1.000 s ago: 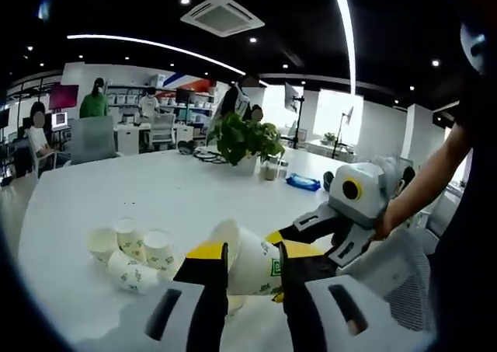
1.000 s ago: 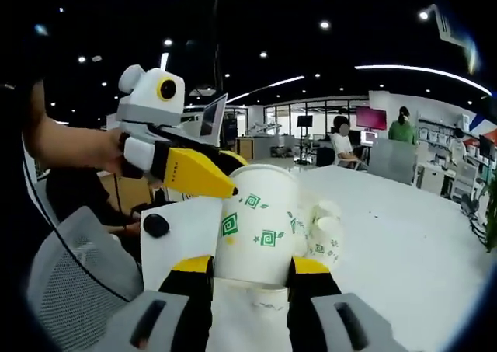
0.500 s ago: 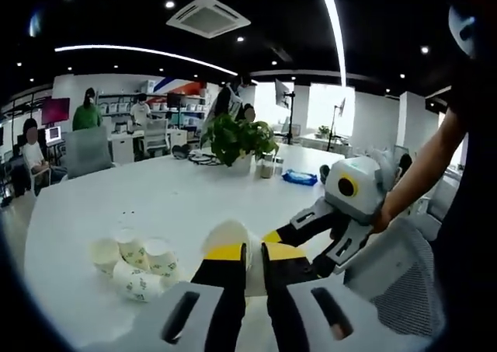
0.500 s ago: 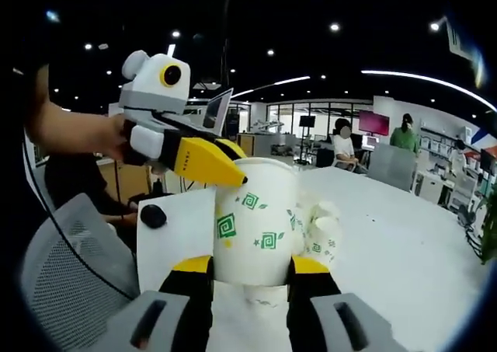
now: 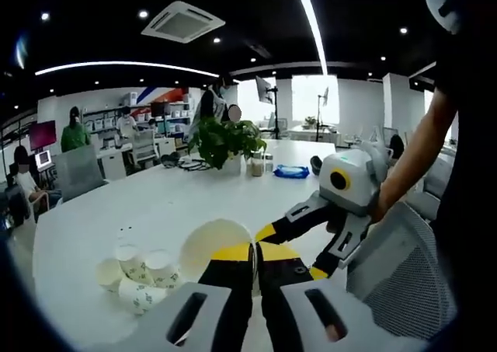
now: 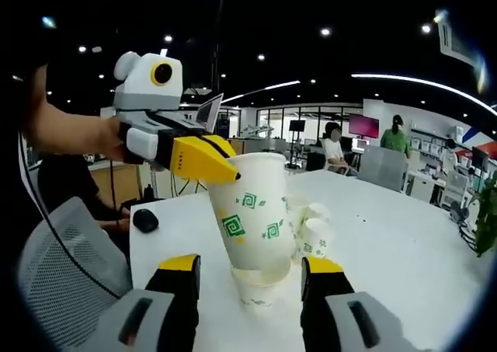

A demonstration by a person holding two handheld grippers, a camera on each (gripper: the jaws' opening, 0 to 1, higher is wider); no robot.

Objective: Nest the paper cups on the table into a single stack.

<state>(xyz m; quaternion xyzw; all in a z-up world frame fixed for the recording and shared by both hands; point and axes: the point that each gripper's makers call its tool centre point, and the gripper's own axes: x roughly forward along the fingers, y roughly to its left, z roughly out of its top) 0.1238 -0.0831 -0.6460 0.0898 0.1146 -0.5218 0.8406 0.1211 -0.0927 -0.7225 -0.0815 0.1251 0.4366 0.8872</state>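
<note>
Since the earlier frames, we see the right gripper (image 6: 248, 270) has let go of the large paper cup (image 6: 250, 212): its jaws, formerly clamped on the cup's sides, now stand wide with a gap on either side. The cup has tilted, and its base sits inside a second cup (image 6: 260, 286) at lower centre of the right gripper view, apparently on the white worktop (image 6: 404, 259). The left gripper (image 6: 221, 165) has closed on the cup's rim; in the right gripper view its yellow jaws pinch the rim at upper left of the cup.

In the left gripper view, the left gripper (image 5: 254, 260) shows jaws nearly together on the rim edge of the cup (image 5: 213, 243), with the right gripper (image 5: 311, 239) just beside it.

We judge the cup light, thin-walled and easily crushed; the rolled rim is the stiffest hold, and pressure should stay low.

The remaining cluster of small cups (image 5: 140, 278) sits at lower left of the left gripper view, some upright, one on its side. A potted plant (image 5: 224, 140) stands farther back on the worktop.
</note>
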